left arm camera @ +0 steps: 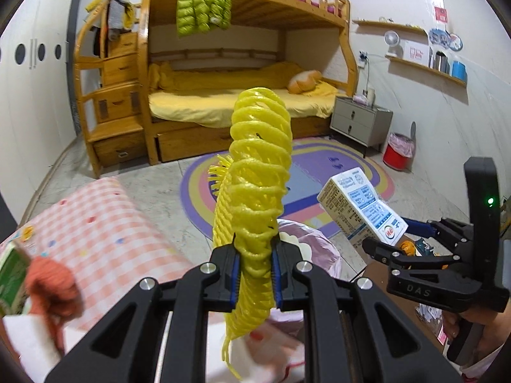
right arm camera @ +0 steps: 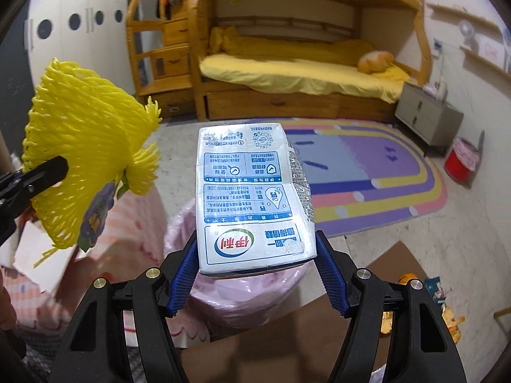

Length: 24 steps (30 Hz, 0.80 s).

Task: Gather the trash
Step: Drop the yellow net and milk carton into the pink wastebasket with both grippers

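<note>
Yellow foam fruit netting (left arm camera: 258,172), a ribbed mesh sleeve, is pinched upright between the narrow blue-padded jaws of the left gripper (left arm camera: 255,274). At the right, a rectangular, glossy printed milk carton (right arm camera: 252,198) is clamped across its base by the wide-set right gripper (right arm camera: 255,274). Below both, a crinkled pink-lined bin (right arm camera: 236,300) is seen.

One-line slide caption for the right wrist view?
Right gripper clamps a blue-and-white milk carton above a pink-lined bin; left gripper pinches yellow foam netting alongside.
</note>
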{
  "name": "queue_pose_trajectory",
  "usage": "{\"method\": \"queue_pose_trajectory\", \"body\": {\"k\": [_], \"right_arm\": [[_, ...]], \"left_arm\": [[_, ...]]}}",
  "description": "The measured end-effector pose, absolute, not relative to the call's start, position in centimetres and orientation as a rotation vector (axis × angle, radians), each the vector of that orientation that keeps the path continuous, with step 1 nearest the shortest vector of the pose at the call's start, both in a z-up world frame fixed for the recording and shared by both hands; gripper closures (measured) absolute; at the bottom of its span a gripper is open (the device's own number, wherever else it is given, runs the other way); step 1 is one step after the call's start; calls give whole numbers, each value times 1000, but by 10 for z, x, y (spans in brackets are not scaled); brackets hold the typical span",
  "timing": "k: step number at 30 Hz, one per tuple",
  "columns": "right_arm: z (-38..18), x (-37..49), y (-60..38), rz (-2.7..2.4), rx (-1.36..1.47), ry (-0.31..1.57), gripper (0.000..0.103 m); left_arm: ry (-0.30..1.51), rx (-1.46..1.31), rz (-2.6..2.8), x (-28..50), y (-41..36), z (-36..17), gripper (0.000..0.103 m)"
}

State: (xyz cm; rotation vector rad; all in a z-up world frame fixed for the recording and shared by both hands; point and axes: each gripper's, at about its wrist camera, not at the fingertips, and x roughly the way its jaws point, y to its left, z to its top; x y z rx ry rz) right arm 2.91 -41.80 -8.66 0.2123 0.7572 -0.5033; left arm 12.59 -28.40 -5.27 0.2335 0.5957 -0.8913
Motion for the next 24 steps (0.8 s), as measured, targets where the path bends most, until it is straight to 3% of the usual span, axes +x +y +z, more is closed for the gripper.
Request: {"method": "queue_pose_trajectory", "body": {"k": [6,8,10,11,24], "right_arm": [[-115,53,-442,-504,232,815,35],[-122,61,-445,-491,236,831,34],[-130,72,-450,-462,245,846,26],[-134,76,-451,-467,243,851,20],[-75,35,-428,-424,290,757,21]], "left_arm": [[631,238,-891,143,-320,-63,87],[636,240,-889,145,-328,-65,75],[637,239,-884,150,-332,-65,43],[636,236,-879,151,-332,-65,40],[546,212,-709,139,-253,-19,36]]}}
